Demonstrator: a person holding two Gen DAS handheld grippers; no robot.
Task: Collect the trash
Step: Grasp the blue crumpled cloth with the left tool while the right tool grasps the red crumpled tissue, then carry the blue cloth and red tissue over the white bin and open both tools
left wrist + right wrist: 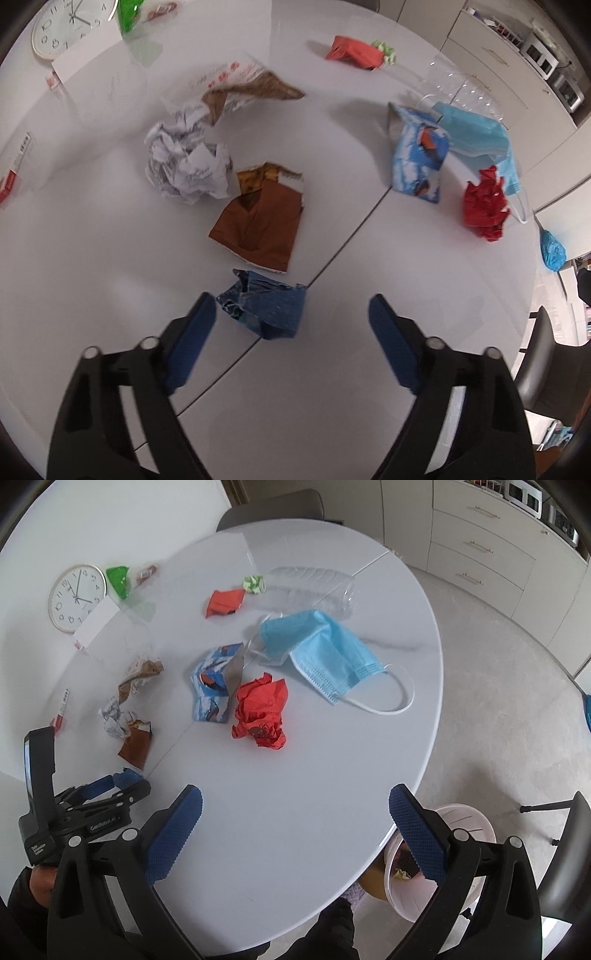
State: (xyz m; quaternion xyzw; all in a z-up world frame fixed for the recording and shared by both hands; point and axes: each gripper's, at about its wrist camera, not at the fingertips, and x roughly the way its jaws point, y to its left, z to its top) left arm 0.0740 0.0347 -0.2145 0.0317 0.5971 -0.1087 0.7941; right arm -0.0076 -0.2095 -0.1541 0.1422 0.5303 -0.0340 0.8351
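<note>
Left wrist view showed the left gripper [291, 317] pointed down at the white surface [92, 280], its jaws apart and holding nothing, with a crumpled dark blue wrapper [266, 308] lying between the fingertips, nearer the left one, and not pinched. Just beyond it lay a brown packet [258, 225], then a ball of white printed paper [186, 166] and a torn brown-and-white bag [236, 92]. To the right sat a blue snack pack [417, 158], red crumpled paper [484, 203] and a blue face mask [476, 136]; farthest off was an orange-red wrapper [354, 51].

In the right wrist view the right gripper [295, 808] hung wide open and empty over bare surface, well short of the red paper. Beside the surface's edge, down on the floor, stood a pink bin [476, 827] (a few scraps seemed to lie inside). I judged the collecting barely begun: nearly every piece remained on the surface, the blue wrapper likely first.
</note>
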